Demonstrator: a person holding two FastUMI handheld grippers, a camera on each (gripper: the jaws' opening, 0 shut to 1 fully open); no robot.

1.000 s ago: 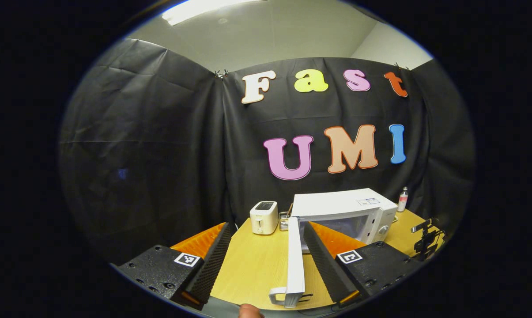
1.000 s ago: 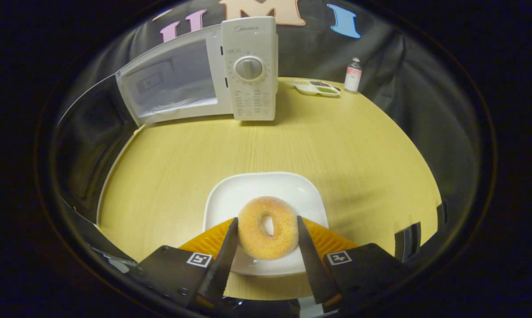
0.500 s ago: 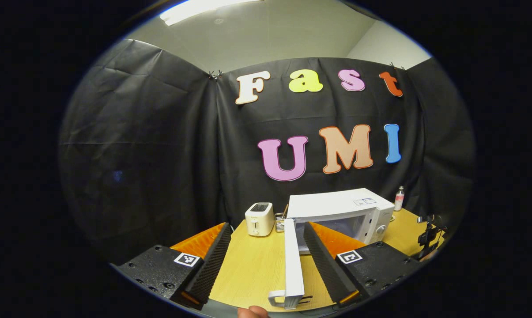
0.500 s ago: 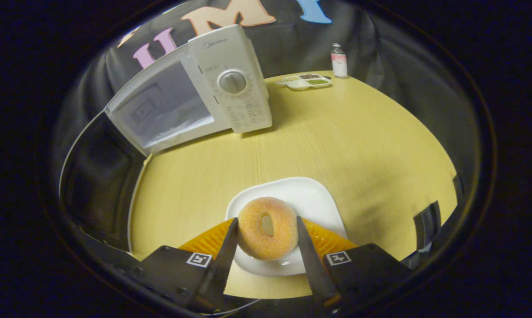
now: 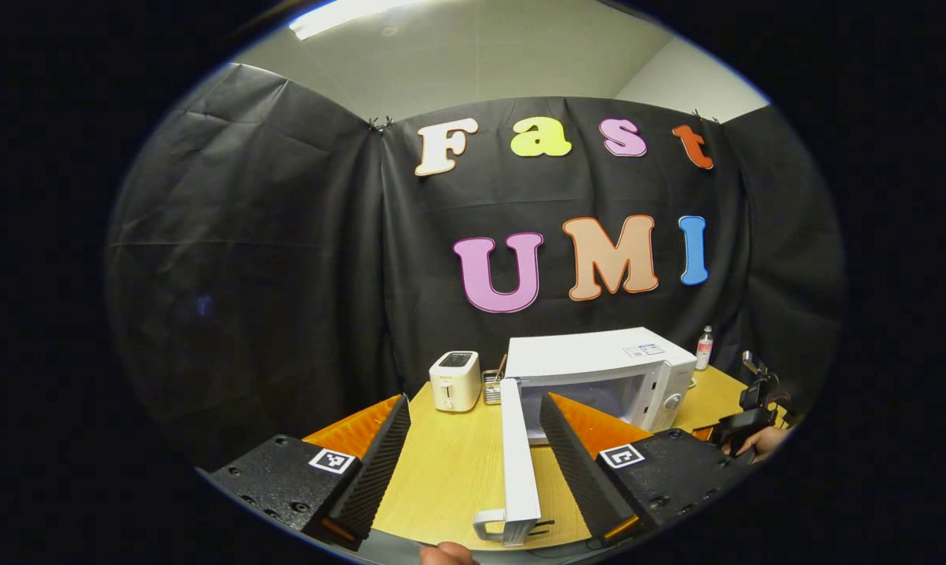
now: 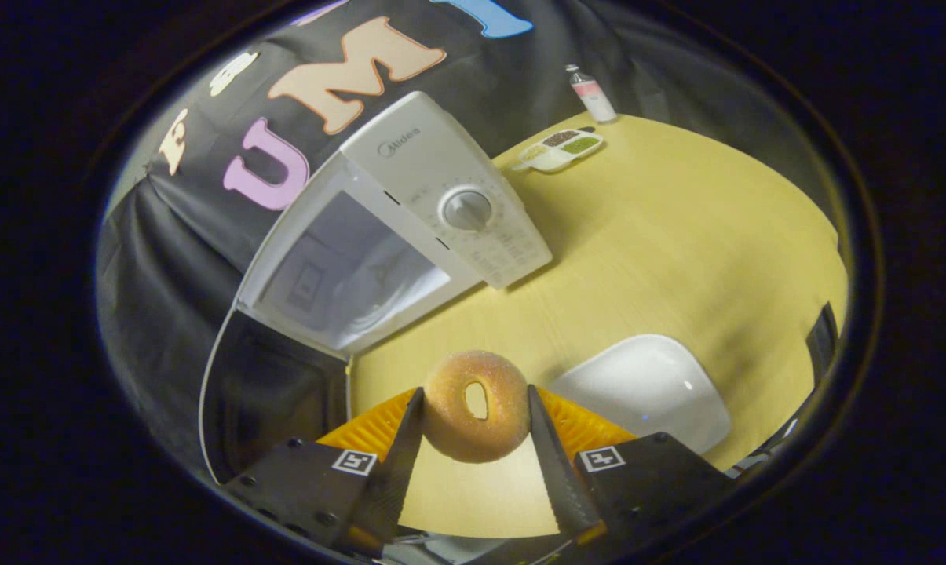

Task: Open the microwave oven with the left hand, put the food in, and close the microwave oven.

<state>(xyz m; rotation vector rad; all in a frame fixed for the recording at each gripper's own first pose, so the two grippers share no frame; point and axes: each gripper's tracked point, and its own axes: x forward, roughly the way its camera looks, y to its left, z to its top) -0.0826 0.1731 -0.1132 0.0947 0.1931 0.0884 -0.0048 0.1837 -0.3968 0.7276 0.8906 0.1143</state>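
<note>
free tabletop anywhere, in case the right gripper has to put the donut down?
Bare wood between the microwave front and the white plate, and right of its control panel toward the condiment tray. The plate itself is empty. Crowded: toaster and rack beside the microwave; open door splits the left side.

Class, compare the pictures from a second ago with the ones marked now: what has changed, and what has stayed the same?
The right tool, shut on the doughnut, has carried it off the white plate and swung toward the microwave's open cavity. The plate now lies bare to the side. Unchanged: the grip on the doughnut, the microwave door standing open, and the left tool open near it.
</note>
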